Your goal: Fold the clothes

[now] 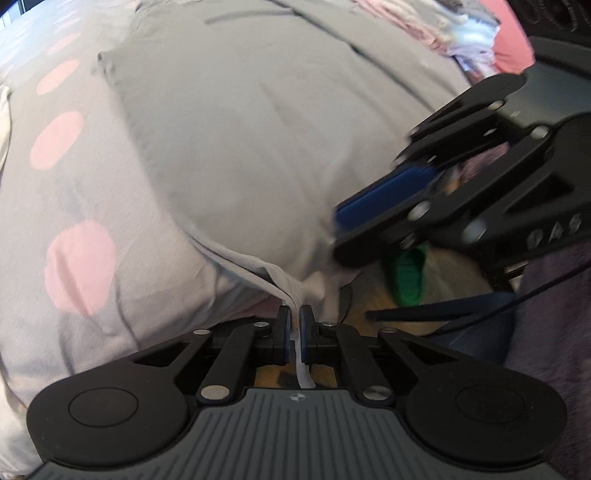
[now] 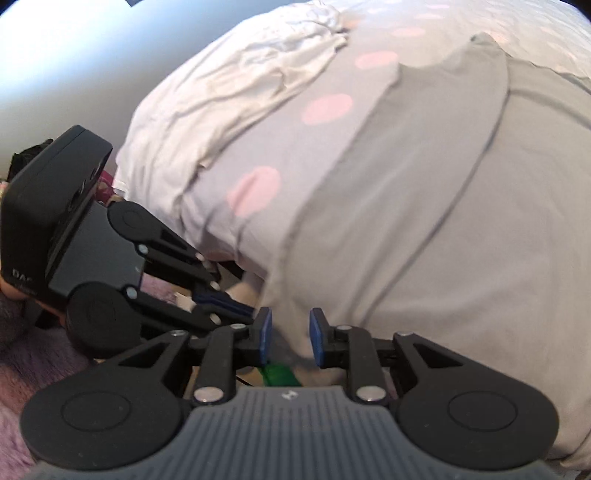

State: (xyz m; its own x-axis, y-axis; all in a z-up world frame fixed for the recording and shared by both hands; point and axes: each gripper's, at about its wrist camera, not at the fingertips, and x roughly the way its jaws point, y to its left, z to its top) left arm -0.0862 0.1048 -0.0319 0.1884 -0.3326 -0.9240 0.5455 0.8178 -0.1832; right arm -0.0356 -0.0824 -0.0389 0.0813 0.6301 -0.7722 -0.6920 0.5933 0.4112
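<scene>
a home bedroom: a bed spread with a grey duvet cover point(image 1: 74, 206) dotted pink, a rumpled white sheet point(image 2: 229, 85), clothes heaped point(image 1: 436, 26) behind.

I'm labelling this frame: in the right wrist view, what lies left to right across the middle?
Black left gripper → crumpled white sheet → lilac bedcover with pink dots → flat grey garment.
</scene>
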